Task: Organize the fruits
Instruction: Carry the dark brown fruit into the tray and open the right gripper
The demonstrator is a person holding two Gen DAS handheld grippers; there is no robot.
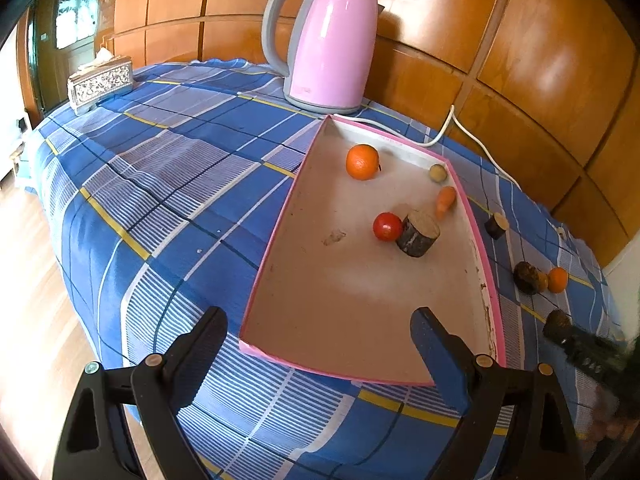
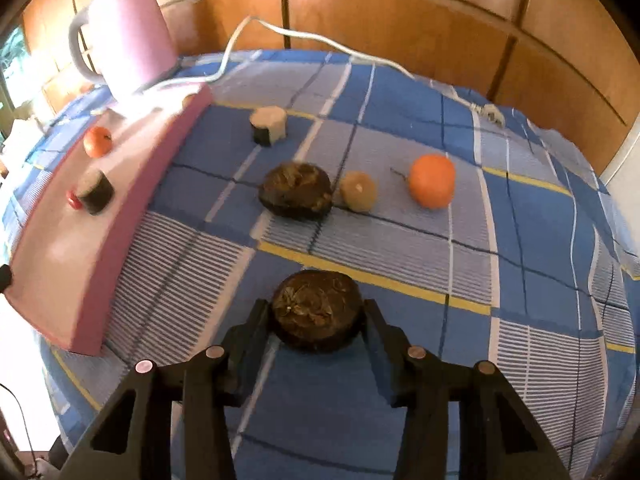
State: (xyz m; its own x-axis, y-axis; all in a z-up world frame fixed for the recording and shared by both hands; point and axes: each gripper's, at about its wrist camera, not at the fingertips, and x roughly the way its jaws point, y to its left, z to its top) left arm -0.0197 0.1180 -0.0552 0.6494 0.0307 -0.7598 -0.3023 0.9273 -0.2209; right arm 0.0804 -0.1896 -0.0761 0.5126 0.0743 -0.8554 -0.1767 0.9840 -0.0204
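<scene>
A pink-rimmed tray [image 1: 272, 232] holds an orange [image 1: 362, 162], a red tomato [image 1: 387, 226], a log slice [image 1: 418, 234], a small carrot [image 1: 445, 200] and a tan ball [image 1: 438, 172]. My left gripper [image 1: 320, 312] hangs open over the tray's near end with nothing between its fingers. In the right wrist view, my right gripper [image 2: 318, 308] is shut on a dark brown round fruit [image 2: 316, 310] that rests on the plaid cloth. Beyond it lie another dark fruit [image 2: 296, 190], a tan ball [image 2: 359, 191], an orange [image 2: 432, 180] and a log piece [image 2: 269, 125].
A pink kettle [image 1: 332, 44] stands behind the tray, its white cord [image 1: 452, 128] trailing across the cloth to the right. A silver tissue box [image 1: 100, 84] sits at the far left corner. Wooden wall panels back the table; the floor drops away on the left.
</scene>
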